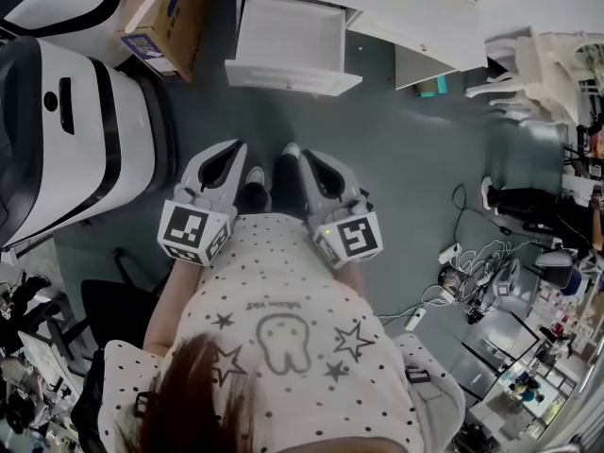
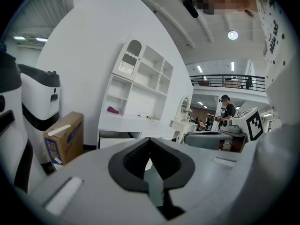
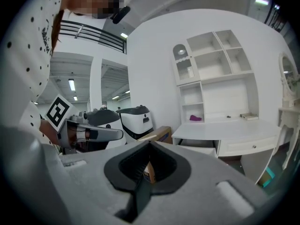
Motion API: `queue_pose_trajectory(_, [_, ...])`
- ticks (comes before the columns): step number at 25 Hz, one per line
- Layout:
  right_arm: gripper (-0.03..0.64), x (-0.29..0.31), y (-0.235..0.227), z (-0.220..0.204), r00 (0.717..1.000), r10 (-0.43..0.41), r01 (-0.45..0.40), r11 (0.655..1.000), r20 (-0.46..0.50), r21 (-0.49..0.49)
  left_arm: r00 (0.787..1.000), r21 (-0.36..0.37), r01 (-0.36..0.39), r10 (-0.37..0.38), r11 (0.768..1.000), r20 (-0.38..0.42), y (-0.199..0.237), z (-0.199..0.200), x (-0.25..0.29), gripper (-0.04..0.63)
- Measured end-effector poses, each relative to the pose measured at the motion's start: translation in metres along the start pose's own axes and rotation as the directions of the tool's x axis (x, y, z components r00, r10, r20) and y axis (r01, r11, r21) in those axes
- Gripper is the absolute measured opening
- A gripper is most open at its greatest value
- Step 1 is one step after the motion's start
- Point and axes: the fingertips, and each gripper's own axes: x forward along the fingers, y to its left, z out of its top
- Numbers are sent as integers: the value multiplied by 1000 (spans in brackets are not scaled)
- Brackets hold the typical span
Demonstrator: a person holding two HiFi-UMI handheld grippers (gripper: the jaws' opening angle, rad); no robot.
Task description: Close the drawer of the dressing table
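Observation:
The white dressing table [image 1: 415, 17] stands ahead of me at the top of the head view, with its white drawer [image 1: 288, 41] pulled out over the grey floor. My left gripper [image 1: 234, 151] and right gripper [image 1: 304, 159] are side by side in front of my body, well short of the drawer. Both point toward it, shut and holding nothing. In the left gripper view the open drawer [image 2: 117, 138] shows under the tabletop beyond the shut gripper [image 2: 150, 140]. The right gripper view has the drawer [image 3: 199, 149] to the right of its shut gripper [image 3: 150, 145].
A cardboard box [image 1: 165, 12] and a large white-and-black machine [image 1: 66, 130] stand left of the drawer. Cables and a power strip [image 1: 453, 253] lie on the floor at the right, near white chairs [image 1: 538, 74]. A shelf unit [image 2: 140, 78] rises above the tabletop.

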Motion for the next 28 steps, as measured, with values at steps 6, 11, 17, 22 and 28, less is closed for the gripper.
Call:
queue_pose_trajectory(6, [3, 11, -23, 2, 1000, 16, -16, 999, -20, -41, 998, -41, -50, 49, 998, -27, 9, -4, 22, 0])
queue_pose_trajectory(11, [3, 18, -51, 2, 998, 26, -28, 999, -56, -38, 996, -61, -84, 82, 995, -32, 6, -2, 50, 2])
queue_pose_trajectory(17, [3, 22, -94, 5, 997, 20, -22, 1000, -78, -20, 995, -65, -93, 91, 994, -30, -2, 5, 88, 2])
queue_pose_trajectory(22, [3, 25, -122, 14, 998, 39, -42, 998, -52, -49, 993, -55, -116, 116, 992, -12, -10, 10, 111, 2])
queue_pose_trajectory(28, [3, 31, -156, 20, 998, 50, -52, 996, -35, -67, 988, -54, -150, 152, 987, 27, -12, 18, 139, 2])
